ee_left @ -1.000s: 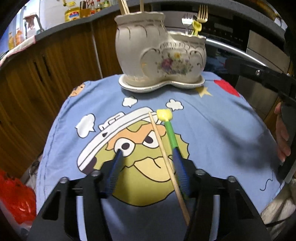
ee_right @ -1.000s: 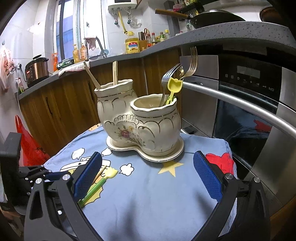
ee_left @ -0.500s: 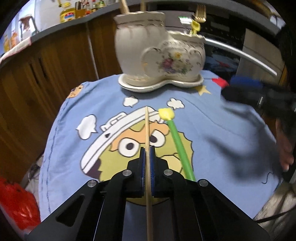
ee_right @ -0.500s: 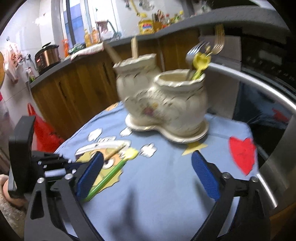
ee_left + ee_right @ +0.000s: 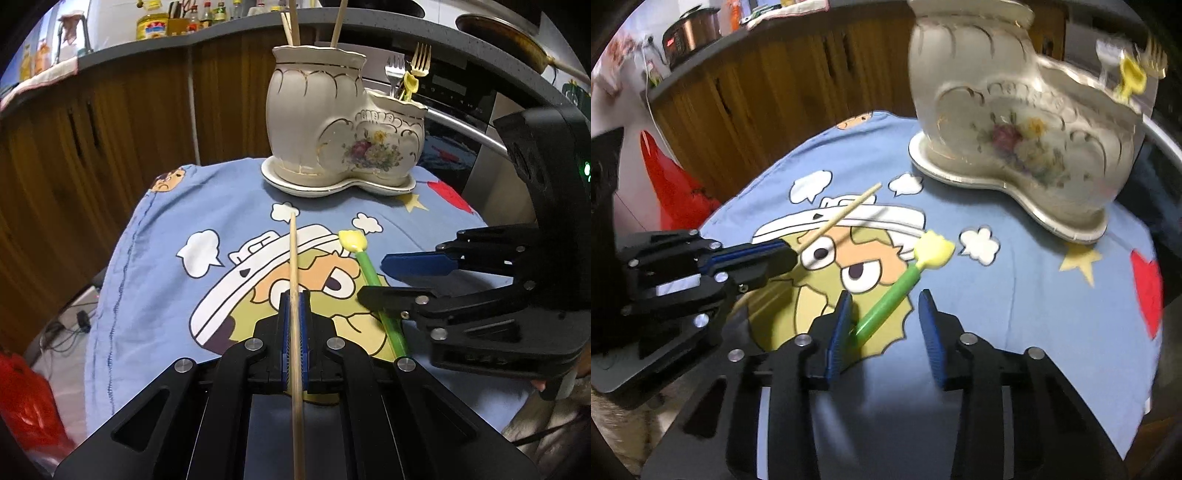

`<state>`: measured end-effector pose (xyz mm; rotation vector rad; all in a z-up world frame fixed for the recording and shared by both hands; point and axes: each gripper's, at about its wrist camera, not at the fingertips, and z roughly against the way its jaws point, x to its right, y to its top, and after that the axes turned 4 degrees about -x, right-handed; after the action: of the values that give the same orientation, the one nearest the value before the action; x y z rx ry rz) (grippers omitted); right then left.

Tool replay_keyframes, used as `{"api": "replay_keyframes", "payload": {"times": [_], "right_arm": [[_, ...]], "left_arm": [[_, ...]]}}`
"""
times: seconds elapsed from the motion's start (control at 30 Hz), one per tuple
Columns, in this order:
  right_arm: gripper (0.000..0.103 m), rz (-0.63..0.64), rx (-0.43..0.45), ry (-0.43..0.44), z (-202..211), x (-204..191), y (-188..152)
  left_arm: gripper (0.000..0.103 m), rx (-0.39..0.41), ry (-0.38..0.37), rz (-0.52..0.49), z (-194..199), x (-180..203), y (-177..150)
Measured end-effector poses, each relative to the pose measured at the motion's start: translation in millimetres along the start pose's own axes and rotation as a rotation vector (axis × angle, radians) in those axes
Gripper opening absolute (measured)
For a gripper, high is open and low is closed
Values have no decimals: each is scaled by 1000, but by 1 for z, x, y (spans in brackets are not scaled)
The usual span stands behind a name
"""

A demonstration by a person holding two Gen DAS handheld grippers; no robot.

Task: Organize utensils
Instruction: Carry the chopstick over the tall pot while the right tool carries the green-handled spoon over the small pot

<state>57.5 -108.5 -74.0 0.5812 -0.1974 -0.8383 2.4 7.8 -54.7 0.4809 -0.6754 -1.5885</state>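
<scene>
Since a second ago the left gripper (image 5: 293,332) has clamped the wooden chopstick (image 5: 293,266). To its right, the right gripper (image 5: 886,325) has come down astride the green, yellow-tipped utensil (image 5: 886,306) on the blue cloth (image 5: 1015,295); its jaws, just closing, stand apart.

Both fisheye views are dimly lit indoors, with daylight admitted only at the far upper left, beyond the jaws. Straight lines are bowed and the corners are vignetted in black. The left wrist view is rendered sharply; soft shadows are cast on the blue cloth (image 5: 177,221) ahead of the jaws. The right wrist view is smeared by motion blur, most strongly at the ceramic holder (image 5: 1015,122) above and right of the jaws.
</scene>
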Motion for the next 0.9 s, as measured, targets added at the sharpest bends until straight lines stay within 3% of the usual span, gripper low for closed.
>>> {"api": "replay_keyframes", "payload": {"times": [0.03,0.17,0.37,0.43,0.57,0.6,0.63,0.8,0.9], "right_arm": [[18,13,2,-17,0,-1,-1],[10,28,-21,-13,5,8,-6],[10,75,-85,-26,17,22,-14],[20,76,-85,-37,15,23,-12],[24,64,-61,-40,10,24,-5],[20,63,-48,-32,9,24,-5],[9,67,-43,-17,8,22,-5],[9,37,6,11,19,28,-10],[9,-8,117,42,45,45,-9]], "left_arm": [[5,1,-3,2,0,-1,0],[5,2,-9,1,0,0,1],[5,0,-17,-9,-1,4,0],[5,-7,-16,-13,-4,7,1],[5,-17,-14,-22,-8,12,1],[5,-18,-13,-23,-8,13,1],[5,-19,-13,-24,-9,12,0],[5,6,-25,-17,-5,10,0],[5,52,-51,-9,5,6,4]]}}
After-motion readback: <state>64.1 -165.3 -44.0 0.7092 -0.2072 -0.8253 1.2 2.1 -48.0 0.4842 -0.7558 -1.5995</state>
